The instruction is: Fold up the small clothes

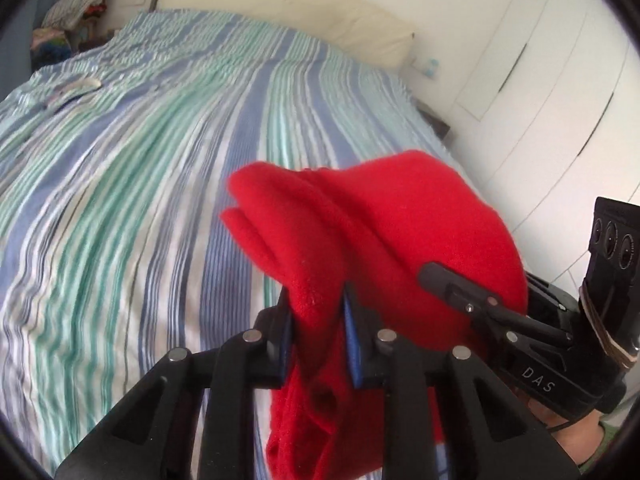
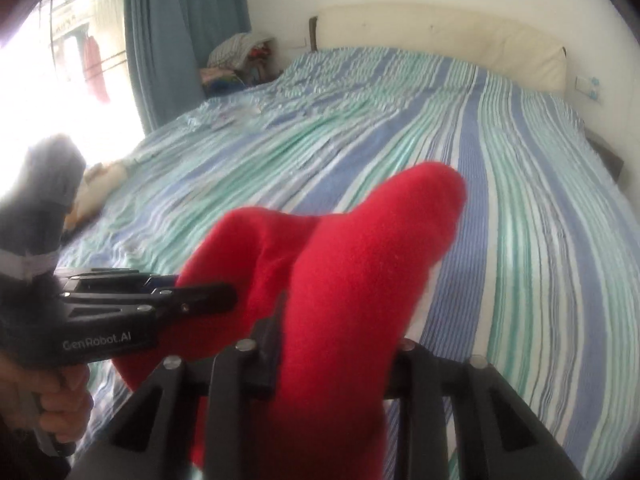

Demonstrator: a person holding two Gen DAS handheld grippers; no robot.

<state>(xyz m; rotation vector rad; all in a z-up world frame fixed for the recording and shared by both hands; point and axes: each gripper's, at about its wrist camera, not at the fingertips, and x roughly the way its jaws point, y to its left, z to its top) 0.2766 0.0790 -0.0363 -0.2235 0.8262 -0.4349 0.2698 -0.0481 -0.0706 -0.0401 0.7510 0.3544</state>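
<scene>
The red garment (image 1: 372, 216) is hanging above the striped bed (image 1: 120, 168), carried between the two grippers rather than lying on the cover. In the left wrist view, the left gripper (image 1: 318, 320) is standing with its jaws narrowed on a fold of the red fabric: the fold is passing straight down between the blue pads (image 1: 352, 332), which are pressing on it from both sides, while the rest of the cloth is bulging forward above the jaws and trailing down below them. The right gripper (image 1: 452, 284) is showing at the right of this view, its jaws reaching onto the far edge of the same garment. In the right wrist view, the right gripper (image 2: 332, 332) is likewise clamping the red garment (image 2: 360, 248), which is filling the gap between its jaws and rising forward in two rounded lobes (the right-hand jaw is mostly hidden by cloth). The left gripper (image 2: 208, 300) is entering from the left of that view, its jaws meeting the garment's left edge, with a person's hand (image 2: 52, 404) gripping its handle. A cream headboard (image 2: 440, 40) is standing behind the bed, and a blue curtain (image 2: 180, 28) is hanging beside the window.
</scene>
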